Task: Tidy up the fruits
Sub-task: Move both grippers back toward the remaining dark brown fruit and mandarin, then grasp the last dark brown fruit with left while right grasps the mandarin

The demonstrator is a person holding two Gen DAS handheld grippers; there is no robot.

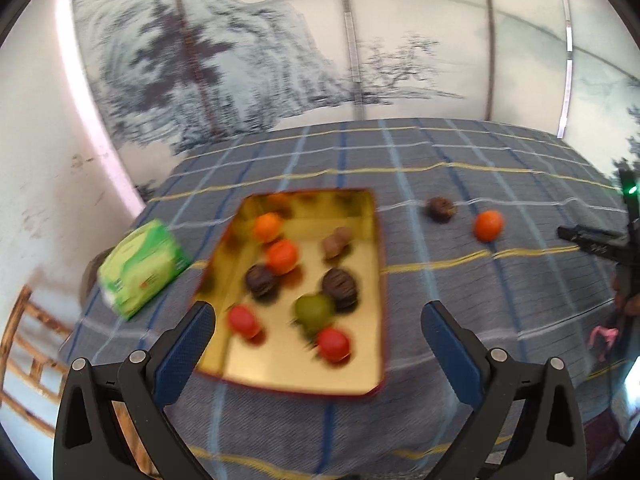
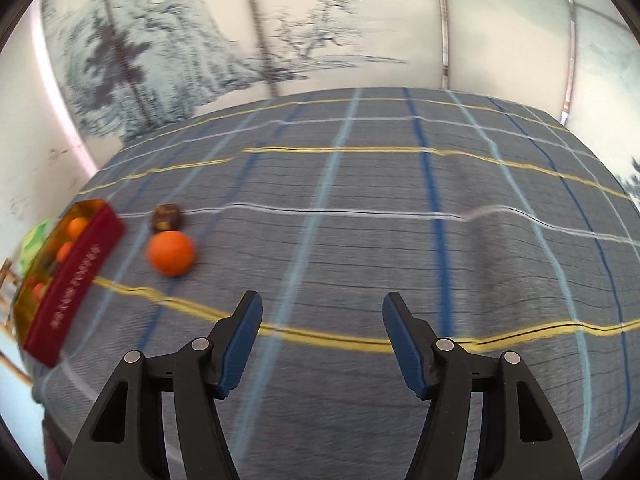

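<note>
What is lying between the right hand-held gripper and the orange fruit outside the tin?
Nothing: in the right wrist view only bare checked cloth separates the empty right hand-held gripper from the orange.

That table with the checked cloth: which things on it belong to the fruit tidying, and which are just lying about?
Part of the job:
- gold tin holding fruits
- loose orange fruit
- dark brown fruit behind it
- both open, empty grippers: left gripper, right gripper

Just lying about:
- green packet
- checked tablecloth
</note>
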